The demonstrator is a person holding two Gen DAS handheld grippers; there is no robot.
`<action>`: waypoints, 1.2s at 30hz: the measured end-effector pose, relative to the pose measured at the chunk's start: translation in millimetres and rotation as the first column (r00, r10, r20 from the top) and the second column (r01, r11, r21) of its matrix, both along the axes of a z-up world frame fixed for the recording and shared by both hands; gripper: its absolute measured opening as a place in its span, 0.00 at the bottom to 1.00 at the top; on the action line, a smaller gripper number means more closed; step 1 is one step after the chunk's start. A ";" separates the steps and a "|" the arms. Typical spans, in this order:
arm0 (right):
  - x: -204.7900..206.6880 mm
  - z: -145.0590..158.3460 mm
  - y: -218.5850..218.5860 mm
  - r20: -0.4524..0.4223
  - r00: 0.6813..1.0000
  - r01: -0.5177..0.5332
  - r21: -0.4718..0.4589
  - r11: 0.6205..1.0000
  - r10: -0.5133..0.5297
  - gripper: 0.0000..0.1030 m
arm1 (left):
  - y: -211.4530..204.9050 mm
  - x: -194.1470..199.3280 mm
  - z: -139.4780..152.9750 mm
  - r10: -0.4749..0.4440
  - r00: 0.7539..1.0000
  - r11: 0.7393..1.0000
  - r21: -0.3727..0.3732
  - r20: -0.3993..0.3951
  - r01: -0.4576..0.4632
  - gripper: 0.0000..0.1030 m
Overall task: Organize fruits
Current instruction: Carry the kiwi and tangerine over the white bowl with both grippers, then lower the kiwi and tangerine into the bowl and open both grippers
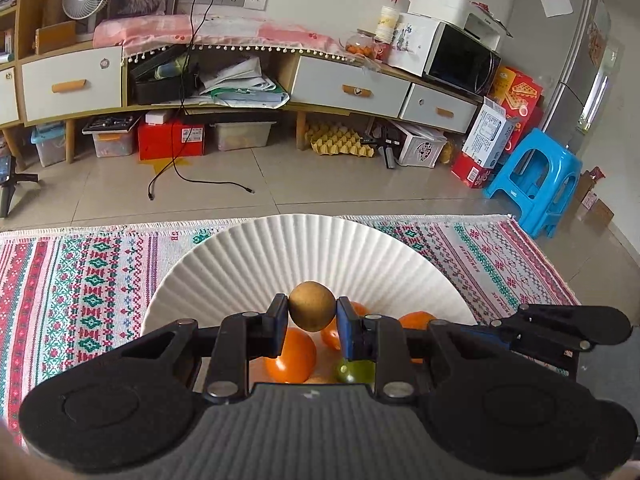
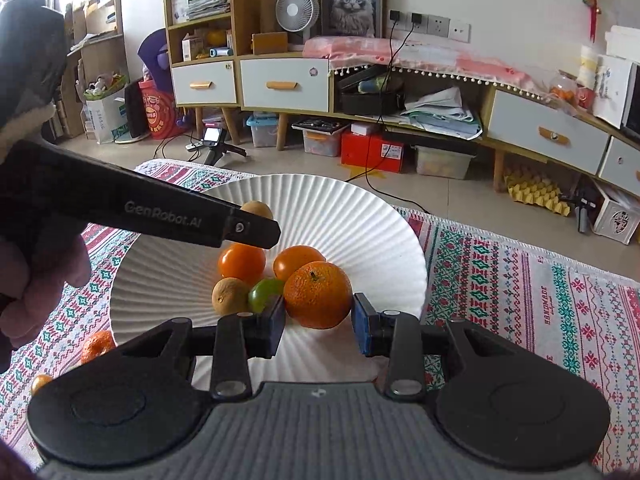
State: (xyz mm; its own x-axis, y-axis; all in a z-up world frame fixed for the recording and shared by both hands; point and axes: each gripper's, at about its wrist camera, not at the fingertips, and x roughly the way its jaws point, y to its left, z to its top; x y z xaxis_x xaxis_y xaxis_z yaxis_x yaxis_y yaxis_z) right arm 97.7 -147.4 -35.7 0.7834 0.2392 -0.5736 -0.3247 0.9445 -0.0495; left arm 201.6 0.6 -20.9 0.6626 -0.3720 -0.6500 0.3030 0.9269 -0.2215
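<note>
Room: tiled floor, a long sideboard (image 1: 200, 76) with white drawers along the far wall, a blue stool (image 1: 536, 184) at the right.
Cloth: a patterned cloth (image 1: 80, 280) covers the surface I work over.
Plate: a white fluted plate (image 2: 360, 216) sits on the cloth and carries most of the fruit.
Tangerine: my right gripper (image 2: 318, 314) pinches a rough-skinned tangerine (image 2: 318, 294) between its blue pads, at the near edge of the plate.
Smooth orange fruits: two (image 2: 242, 262) (image 2: 298, 260) lie at the plate's middle, touching the rest of the cluster.
Green fruit: one (image 2: 264, 292) lies between the tangerine and a brown fruit (image 2: 230, 296).
Round brown fruit: my left gripper (image 1: 312, 318) clamps this round brown fruit (image 1: 312, 306) above the plate's middle.
Loose fruit: two small orange ones (image 2: 98, 346) (image 2: 40, 382) lie on the cloth off the plate's left edge.
</note>
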 end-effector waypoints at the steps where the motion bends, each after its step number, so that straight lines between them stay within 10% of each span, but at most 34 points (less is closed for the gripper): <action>1: 1.1 0.6 0.3 0.000 1.000 -0.002 0.002 1.000 0.002 0.32 | -0.6 3.5 -0.3 0.002 1.000 1.000 -0.002 -0.010 -0.002 0.23; 17: 7.3 1.6 3.5 0.006 1.000 -0.012 0.000 1.000 0.012 0.35 | 6.1 16.4 -2.5 0.062 0.996 0.996 -0.054 -0.071 -0.066 0.26; 36: -9.0 19.2 1.8 0.000 1.000 0.020 0.015 1.000 -0.020 0.71 | 10.1 -18.6 21.6 0.094 0.996 0.996 -0.005 -0.001 -0.094 0.78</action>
